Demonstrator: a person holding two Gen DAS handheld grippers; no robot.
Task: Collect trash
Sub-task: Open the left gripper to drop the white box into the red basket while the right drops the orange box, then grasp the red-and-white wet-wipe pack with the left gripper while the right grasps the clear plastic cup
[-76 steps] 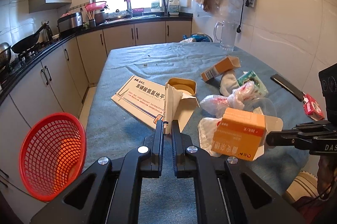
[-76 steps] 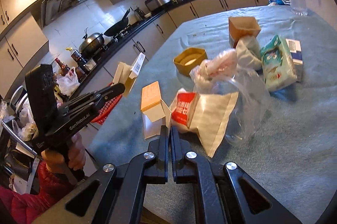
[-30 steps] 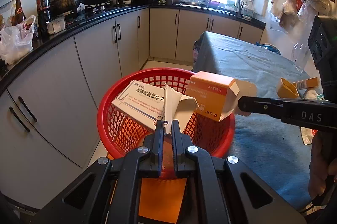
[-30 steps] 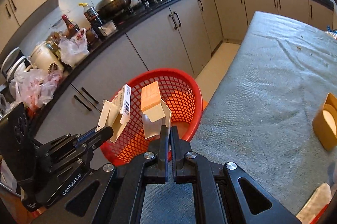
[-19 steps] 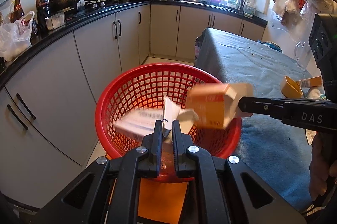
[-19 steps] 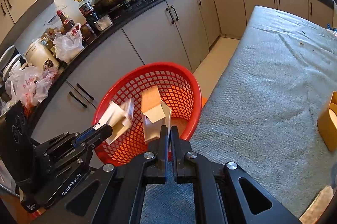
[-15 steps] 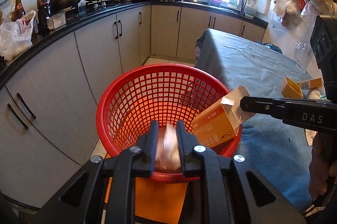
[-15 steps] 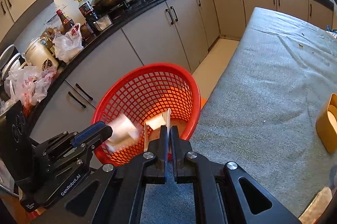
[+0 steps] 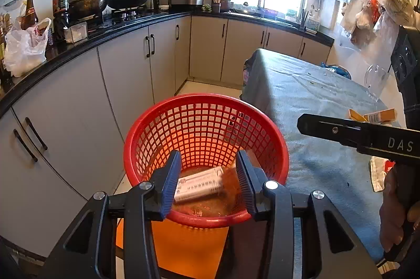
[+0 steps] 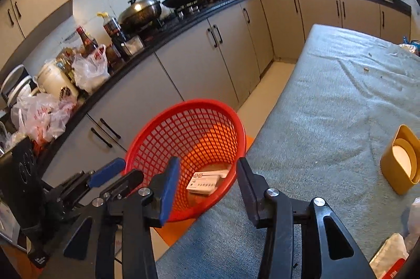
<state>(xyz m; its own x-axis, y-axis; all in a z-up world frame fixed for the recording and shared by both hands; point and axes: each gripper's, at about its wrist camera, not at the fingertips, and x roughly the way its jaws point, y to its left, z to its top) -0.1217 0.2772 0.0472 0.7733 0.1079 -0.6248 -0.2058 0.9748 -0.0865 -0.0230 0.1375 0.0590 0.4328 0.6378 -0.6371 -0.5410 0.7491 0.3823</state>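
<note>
Over red basket point(image 9: 162, 137), splayed left hand-held gripper point(image 9: 208, 175), "DAS" right hand-held gripper point(image 9: 367, 138)

1 red basket point(image 9: 162, 137) w/ 2 boxes point(image 9: 199, 183), 1 yellow tub point(image 10: 401, 163), 2 tongs point(image 9: 208, 174), 1 table point(image 10: 341, 100).

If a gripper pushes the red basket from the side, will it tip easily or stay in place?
The red basket is thin open mesh, so probably light and apt to slide. It holds only a white box, so little weighs it down. Its rim is wider than its base, so a high push might tip it.
</note>
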